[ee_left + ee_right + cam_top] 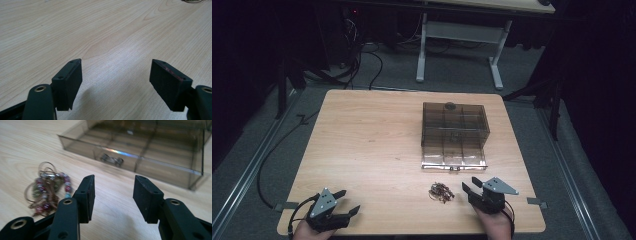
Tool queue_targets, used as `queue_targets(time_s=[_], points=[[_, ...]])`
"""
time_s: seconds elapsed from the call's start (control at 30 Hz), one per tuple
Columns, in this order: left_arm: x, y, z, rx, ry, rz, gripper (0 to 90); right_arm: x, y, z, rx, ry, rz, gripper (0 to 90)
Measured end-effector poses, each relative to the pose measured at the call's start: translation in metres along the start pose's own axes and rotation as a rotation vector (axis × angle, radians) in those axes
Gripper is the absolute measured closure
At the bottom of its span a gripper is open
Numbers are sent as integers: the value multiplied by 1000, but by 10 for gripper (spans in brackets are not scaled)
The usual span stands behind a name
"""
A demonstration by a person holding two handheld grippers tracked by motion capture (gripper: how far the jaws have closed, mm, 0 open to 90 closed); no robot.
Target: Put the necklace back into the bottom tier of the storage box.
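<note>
Beaded cord [441, 192], a small tangle of brown loops and coloured beads, lies on the table [362, 150] near its front edge, just left of my right gripper [473, 184] and in front of the smoky clear box [454, 132]. From above it is too small to make out single strands; its heap runs roughly left to right. In the right gripper view the cord [47, 188] sits beside my left jaw, blurred, its lower loops hidden behind that jaw. My right jaws stand apart with bare wood between them, pointing at the box's front wall [130, 161]; the far right end of the box is cut off. My left gripper [347, 201] rests at the table's front left corner, jaws wide apart over bare wood.
</note>
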State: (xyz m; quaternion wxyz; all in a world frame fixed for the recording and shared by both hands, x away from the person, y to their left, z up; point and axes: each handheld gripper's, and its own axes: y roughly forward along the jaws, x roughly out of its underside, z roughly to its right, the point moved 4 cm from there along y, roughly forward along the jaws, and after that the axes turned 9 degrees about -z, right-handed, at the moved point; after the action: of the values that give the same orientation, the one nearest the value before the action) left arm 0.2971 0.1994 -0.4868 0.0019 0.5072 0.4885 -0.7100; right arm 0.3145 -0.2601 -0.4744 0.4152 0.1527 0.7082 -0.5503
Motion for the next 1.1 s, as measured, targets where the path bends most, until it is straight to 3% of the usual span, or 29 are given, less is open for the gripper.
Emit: queue_targets(time_s=[0.2, 1.1], points=[[0, 1, 0, 7, 1, -6, 267, 1, -1, 4, -25, 35, 2, 509], [1, 0, 0, 8, 3, -3, 265, 0, -1, 1, -61, 12, -25, 538]])
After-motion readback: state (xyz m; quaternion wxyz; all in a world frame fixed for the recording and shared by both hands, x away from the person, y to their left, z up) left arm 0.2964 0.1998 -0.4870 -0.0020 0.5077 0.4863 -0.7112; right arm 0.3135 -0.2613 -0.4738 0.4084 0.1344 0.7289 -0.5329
